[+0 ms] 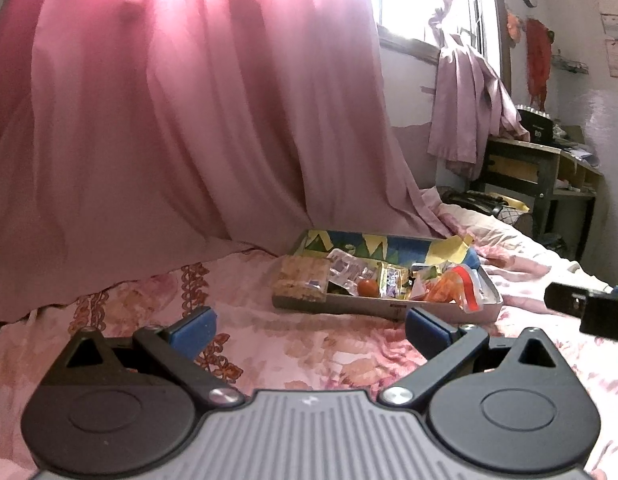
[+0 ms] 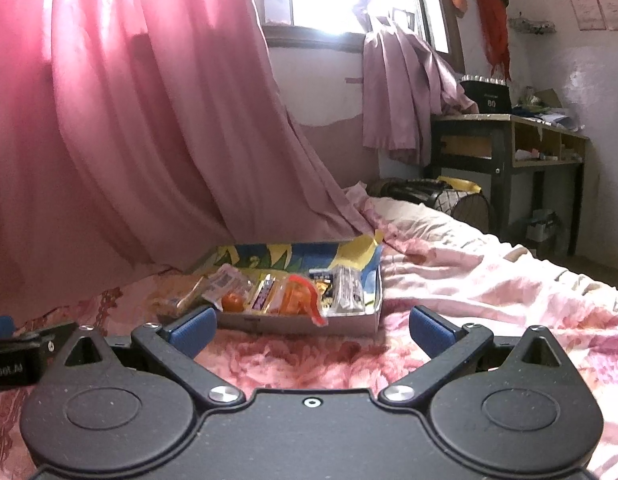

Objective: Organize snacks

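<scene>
A shallow box [image 1: 449, 312] with a colourful lid lining lies on the pink floral bed, also in the right wrist view [image 2: 341, 326]. It holds several snack packets: a cracker pack [image 1: 303, 282], a clear wrapper [image 1: 347, 270], a small red ball [image 1: 367, 288], an orange packet [image 1: 445, 290] and a silver packet [image 2: 347, 294]. My left gripper [image 1: 311, 330] is open and empty, short of the box. My right gripper [image 2: 313, 330] is open and empty, just before the box's near wall.
A pink curtain [image 1: 169, 120] hangs over the bed behind the box. A wooden desk [image 2: 509, 140] with clutter stands at the back right, with bags [image 2: 429, 190] on the floor beside it. The bedspread [image 2: 489, 280] stretches right.
</scene>
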The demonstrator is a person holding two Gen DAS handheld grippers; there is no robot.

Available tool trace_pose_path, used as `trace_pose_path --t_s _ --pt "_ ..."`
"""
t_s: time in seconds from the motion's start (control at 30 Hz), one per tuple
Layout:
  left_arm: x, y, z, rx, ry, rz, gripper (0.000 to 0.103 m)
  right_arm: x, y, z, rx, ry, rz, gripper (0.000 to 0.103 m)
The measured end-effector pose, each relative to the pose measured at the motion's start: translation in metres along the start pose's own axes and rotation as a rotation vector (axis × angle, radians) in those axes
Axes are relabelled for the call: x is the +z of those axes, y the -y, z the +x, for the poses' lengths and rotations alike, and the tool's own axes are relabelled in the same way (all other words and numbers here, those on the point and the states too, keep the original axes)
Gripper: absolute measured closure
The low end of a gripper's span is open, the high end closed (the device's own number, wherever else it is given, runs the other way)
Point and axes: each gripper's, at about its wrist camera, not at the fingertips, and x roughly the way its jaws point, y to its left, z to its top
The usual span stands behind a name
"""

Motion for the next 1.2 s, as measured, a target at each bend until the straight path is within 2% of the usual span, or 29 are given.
trace_pose_path --t_s 0.37,0.73,1.2 --pt "-0.005 0.000 -0.001 -0.005 -0.025 -0.008 0.000 -0.011 0.003 -0.003 -0.013 -0.073 0.048 0.001" --pt "-0.010 0.003 0.003 -0.005 -0.079 0.005 0.000 -0.014 -0.001 -0.003 -0.010 -0.094 0.031 0.001" --pt "-0.010 0.004 0.003 -0.002 -0.087 0.007 0.000 -0.016 -0.003 0.002 -0.005 -0.121 0.014 0.001"
